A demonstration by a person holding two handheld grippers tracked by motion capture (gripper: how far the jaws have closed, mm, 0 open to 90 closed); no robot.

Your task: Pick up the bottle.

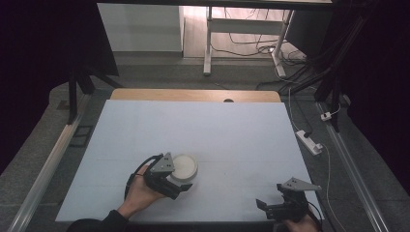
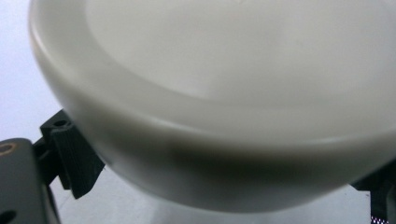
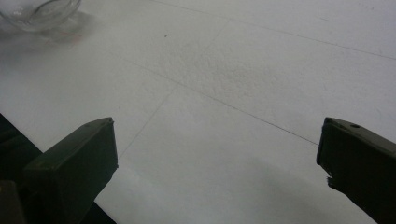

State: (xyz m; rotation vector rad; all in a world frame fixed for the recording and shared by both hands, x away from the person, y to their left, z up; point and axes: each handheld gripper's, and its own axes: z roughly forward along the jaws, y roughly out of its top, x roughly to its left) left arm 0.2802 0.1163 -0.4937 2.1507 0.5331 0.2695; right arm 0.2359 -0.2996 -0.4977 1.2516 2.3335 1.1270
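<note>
The shallow round white bowl [image 2: 224,107] is blurred and cut off at the top and right edges of the left gripper view, hiding whether the jaws touch it, while a clear glass vessel [image 3: 39,11] is cropped at the right gripper view's upper left corner.

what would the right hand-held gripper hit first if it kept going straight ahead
Probably nothing nearby: the right hand-held gripper, jaws open, points across bare white table. The round white bowl sits off to one side, though depth is unclear.

One white bowl [image 1: 184,166], two claws
</note>
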